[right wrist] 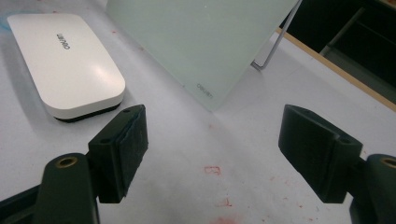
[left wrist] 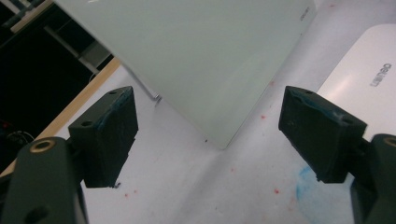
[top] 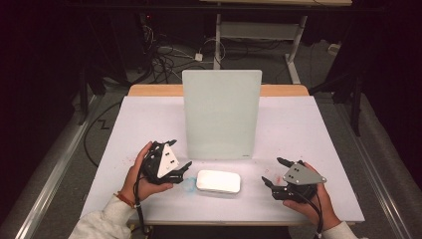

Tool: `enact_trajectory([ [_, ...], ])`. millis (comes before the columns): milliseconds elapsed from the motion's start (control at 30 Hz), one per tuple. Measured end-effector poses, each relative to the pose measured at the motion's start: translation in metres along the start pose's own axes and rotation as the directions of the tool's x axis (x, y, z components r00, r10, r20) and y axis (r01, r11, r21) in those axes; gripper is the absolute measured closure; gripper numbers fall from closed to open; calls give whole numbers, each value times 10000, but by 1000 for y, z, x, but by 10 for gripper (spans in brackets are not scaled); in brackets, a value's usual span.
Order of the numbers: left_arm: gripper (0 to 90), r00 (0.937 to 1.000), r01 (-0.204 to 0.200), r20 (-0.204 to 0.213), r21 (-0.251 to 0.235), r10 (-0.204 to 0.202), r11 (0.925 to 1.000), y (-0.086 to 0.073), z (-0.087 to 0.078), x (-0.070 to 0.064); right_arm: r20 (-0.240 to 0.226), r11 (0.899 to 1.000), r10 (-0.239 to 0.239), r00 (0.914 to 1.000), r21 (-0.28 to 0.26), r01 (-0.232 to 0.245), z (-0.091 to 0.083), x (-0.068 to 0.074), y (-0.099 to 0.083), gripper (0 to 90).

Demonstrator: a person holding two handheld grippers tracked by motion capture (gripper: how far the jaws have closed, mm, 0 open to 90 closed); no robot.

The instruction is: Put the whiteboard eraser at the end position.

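On the left side of the white table (top: 149,114), I am holding my left gripper (top: 180,157) just above the surface, its jaws spread wide and gripping nothing. My left hand (top: 141,180) is wrapping around its body, and its cable is trailing down past my wrist. Through the left gripper view, the gap between the jaws is framing the lower corner of the pale glass board (left wrist: 196,60) and some red specks on the tabletop, with a blue smudge (left wrist: 308,186) sitting by the far jaw.

Moving toward the middle, the board (top: 221,114) is standing upright, propped on a thin wire stand (right wrist: 271,46). Just in front of it, a white rounded eraser (top: 218,181) is lying flat — close to the left gripper's tips, but apart from them.

Farther right, I am holding my right gripper (top: 273,172) low over the table in my right hand (top: 318,199) — jaws released, wide apart, empty. In the right gripper view, the eraser (right wrist: 65,60) is lying beyond one jaw, and red marks (right wrist: 215,170) are dotting the surface between them.
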State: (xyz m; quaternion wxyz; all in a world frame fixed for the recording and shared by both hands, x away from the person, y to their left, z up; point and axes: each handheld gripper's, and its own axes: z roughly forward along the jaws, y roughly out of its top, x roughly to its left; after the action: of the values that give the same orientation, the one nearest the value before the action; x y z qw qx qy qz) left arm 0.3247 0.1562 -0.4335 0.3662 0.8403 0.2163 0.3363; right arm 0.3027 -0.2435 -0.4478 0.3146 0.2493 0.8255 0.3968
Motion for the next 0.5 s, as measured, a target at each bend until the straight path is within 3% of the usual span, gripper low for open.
enact_trajectory([
  [133, 194, 9998, 120, -159, 57, -120, 9999, -13, -4, -1, 15, 10000, -3, 10000, -88, 3, -1, 0, 0, 241],
  [300, 193, 9992, 396, -61, 346, -395, 9986, -28, -10, 0, 147, 9998, 138, 9998, -126, -136, -3, -1, -2, 232],
  [500, 179, 9956, 936, 35, 789, -941, 9925, -48, -16, -3, 299, 9991, 353, 9989, -241, -346, -6, -4, -3, 223],
])
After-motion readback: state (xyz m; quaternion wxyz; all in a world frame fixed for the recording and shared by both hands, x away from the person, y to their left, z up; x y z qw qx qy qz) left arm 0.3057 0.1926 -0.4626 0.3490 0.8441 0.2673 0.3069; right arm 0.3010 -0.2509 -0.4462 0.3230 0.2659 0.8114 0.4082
